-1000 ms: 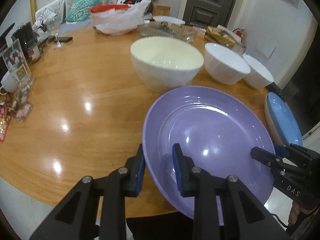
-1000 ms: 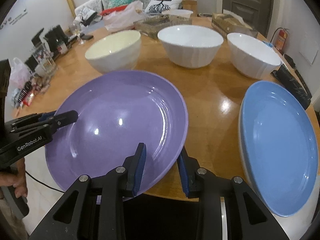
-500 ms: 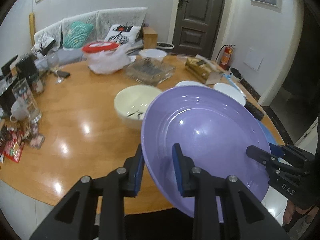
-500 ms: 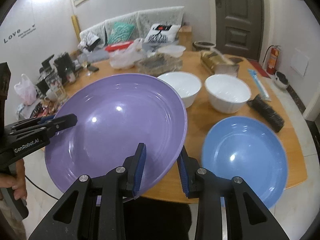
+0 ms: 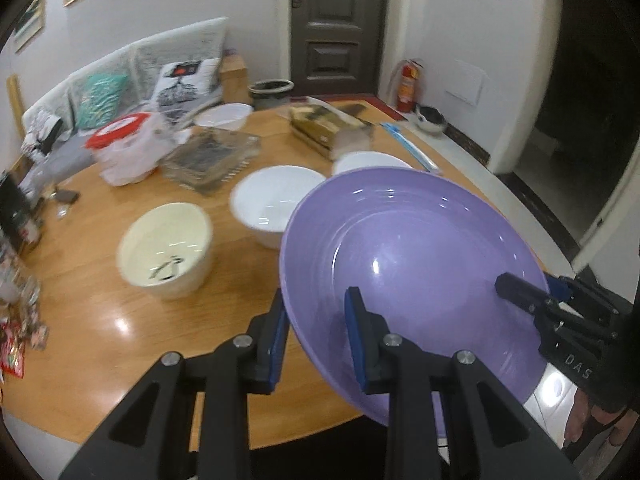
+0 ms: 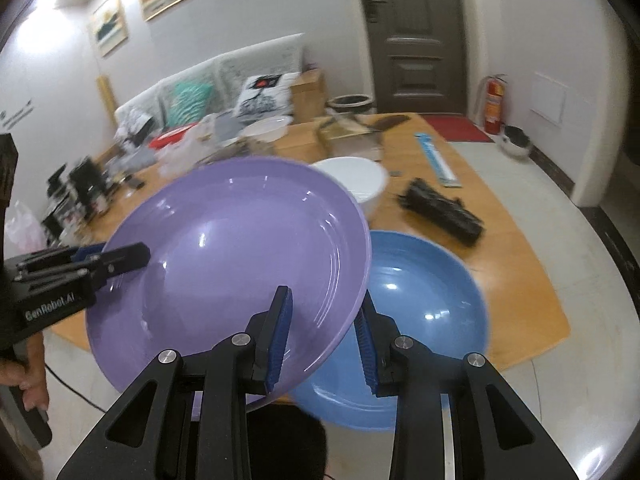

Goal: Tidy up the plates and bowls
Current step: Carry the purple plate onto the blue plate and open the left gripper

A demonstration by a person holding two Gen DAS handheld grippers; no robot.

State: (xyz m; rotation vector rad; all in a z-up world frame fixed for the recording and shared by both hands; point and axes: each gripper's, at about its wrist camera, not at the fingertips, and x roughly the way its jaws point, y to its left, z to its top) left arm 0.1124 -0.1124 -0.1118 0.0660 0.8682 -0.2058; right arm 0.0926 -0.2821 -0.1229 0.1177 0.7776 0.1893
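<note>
Black angular left tool (image 5: 316,330) with blue ribbed pads, silver screws, right tool (image 6: 324,332) alike, white "GenRobot.AI" lettering, bare fingers

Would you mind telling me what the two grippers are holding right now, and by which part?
Both hold the purple plate by its rim: the left gripper and the right gripper on opposite edges.

My purple plate (image 6: 240,256) hangs over the blue plate (image 6: 420,300), so that corner's blocked. Bare counter (image 5: 100,340) sits open left of the cream bowl (image 5: 166,248); white bowls (image 5: 276,200) crowd behind.
</note>
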